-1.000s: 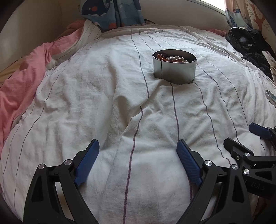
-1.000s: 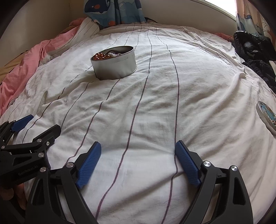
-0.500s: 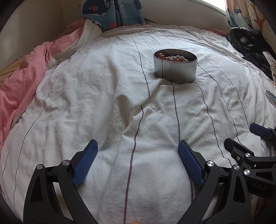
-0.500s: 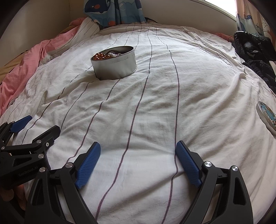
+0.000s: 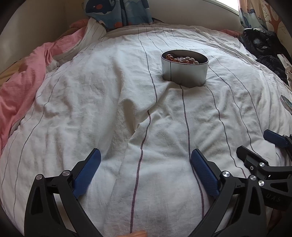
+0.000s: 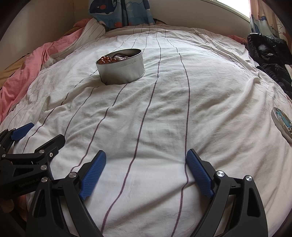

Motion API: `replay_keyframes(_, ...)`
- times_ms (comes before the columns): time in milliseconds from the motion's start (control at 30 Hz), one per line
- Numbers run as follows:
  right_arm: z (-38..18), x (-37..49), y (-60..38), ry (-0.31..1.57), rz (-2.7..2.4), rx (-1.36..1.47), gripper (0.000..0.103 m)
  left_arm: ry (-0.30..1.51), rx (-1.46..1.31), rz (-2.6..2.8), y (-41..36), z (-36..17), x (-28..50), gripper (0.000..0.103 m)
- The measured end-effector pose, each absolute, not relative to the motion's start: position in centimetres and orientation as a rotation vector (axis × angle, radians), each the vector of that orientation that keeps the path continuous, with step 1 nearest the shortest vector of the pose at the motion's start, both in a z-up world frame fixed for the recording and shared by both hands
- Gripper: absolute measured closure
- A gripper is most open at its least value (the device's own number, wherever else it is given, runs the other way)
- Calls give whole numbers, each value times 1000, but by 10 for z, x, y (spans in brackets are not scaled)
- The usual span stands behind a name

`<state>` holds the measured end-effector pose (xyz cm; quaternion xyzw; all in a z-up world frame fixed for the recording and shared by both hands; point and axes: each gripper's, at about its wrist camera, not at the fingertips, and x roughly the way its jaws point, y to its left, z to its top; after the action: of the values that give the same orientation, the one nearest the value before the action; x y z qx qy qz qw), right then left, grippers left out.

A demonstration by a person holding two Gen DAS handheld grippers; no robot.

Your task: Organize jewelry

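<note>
Left gripper [image 5: 146, 156]: jaws spread wide with nothing between them, only bare bedcover under the gap; they have just been opening a little further; its blue pads [image 5: 87, 175] hang low over the near part of the bed

Right gripper [image 6: 146, 155]: released, jaws wide apart, nothing between the blue pads [image 6: 199, 173]; it sits just beside the left gripper, on its right, both aimed down and forward at the bed

Tin [image 5: 184, 70]: a round silver metal tin with no lid on it, standing upright on the bedcover, sunk slightly into the soft fabric; it lies well ahead of both grippers, toward the far half of the bed, and neither gripper touches it

Jewelry [image 6: 112, 58]: amber-brown and pale pearly beads heaped inside the tin, with something dark behind them that cannot be made out; the beads show just above the rim

Bedcover [image 6: 164, 109]: white, creased, with thin dark stripes running away from the cameras; it covers most of both views

Pink sheet [image 5: 23, 87]: bunched along the left edge of the bed

Lid [image 6: 282, 122]: a round flat disc with a blue printed top, lying on the bedcover at the right edge, well apart from the tin

Dark clothing [image 6: 268, 54]: piled at the far right corner

Whale-print fabric [image 5: 116, 12]: blue cloth at the head of the bed, behind the tin
</note>
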<state>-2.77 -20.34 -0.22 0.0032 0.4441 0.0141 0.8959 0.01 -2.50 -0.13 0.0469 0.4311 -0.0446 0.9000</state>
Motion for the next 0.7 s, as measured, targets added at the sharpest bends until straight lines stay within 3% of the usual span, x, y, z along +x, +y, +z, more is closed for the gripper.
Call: replay_keyframes(700, -2, -28, -203, 920, 29, 6, 16, 929, 73, -132, -20, -2, 10, 7)
